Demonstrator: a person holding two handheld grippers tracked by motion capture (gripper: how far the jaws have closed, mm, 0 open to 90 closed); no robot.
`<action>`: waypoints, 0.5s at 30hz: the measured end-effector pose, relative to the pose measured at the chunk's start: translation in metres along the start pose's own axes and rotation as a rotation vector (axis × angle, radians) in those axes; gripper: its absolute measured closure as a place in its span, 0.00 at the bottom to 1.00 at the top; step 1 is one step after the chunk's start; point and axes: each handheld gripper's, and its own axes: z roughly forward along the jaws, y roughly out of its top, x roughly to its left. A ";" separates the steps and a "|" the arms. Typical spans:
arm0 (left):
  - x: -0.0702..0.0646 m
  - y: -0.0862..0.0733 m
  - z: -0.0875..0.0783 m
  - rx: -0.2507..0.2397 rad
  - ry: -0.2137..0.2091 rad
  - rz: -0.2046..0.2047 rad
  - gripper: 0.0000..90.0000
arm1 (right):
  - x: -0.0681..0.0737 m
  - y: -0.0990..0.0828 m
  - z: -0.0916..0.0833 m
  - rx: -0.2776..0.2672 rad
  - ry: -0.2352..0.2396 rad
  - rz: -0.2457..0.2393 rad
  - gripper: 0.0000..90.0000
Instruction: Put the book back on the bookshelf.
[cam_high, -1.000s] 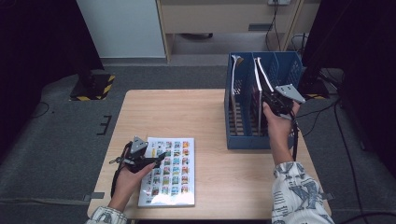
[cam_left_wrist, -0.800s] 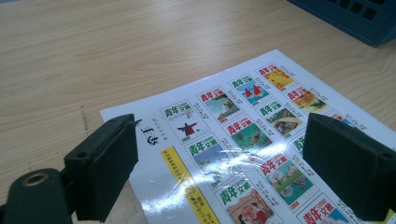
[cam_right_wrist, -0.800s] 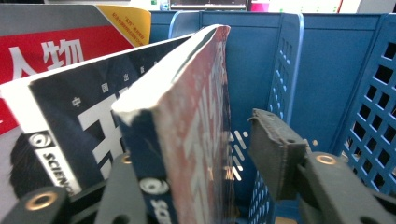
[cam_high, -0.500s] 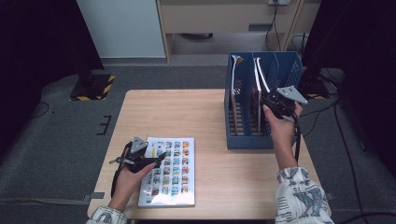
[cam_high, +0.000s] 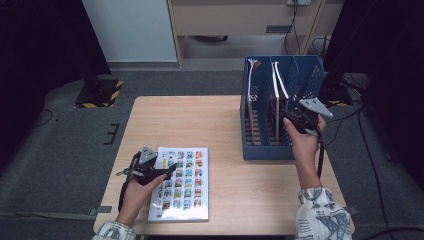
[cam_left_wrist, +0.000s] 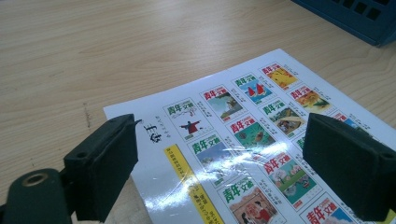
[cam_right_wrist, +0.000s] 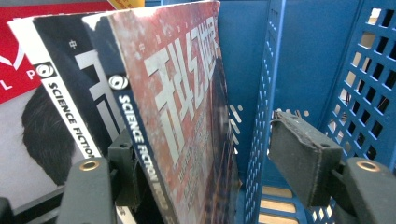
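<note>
A magazine (cam_high: 182, 185) with a grid of small cover pictures lies flat on the table's near left. My left gripper (cam_high: 161, 173) hovers over its corner, open, and the page (cam_left_wrist: 243, 135) shows between the wide jaws of the left gripper (cam_left_wrist: 224, 140). My right gripper (cam_high: 294, 118) is inside the blue file rack (cam_high: 265, 150). Its jaws have just been opening. A red science-fiction magazine (cam_right_wrist: 177, 102) stands upright between them in the right gripper (cam_right_wrist: 210, 149). The right pad (cam_right_wrist: 299, 154) is clear of the magazine.
More magazines stand in the rack: a black-and-white one (cam_right_wrist: 70, 107) and a red one (cam_right_wrist: 23, 46) to the left. The rack's perforated blue walls (cam_right_wrist: 364, 84) close in on the right. A corner of the rack (cam_left_wrist: 355, 18) lies beyond the flat magazine.
The right hand has shifted very slightly at the rack. The left hand and the flat magazine have stayed where they were.
</note>
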 end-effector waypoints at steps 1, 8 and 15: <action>-0.001 0.000 0.000 0.002 -0.002 0.005 0.11 | -0.002 0.000 -0.001 0.006 0.007 0.009 0.35; 0.000 0.000 0.001 0.005 -0.001 0.003 0.11 | -0.006 -0.003 -0.004 0.018 0.020 0.018 0.34; 0.000 0.001 0.000 -0.001 0.004 0.004 0.11 | -0.007 -0.002 -0.010 0.022 0.037 0.027 0.31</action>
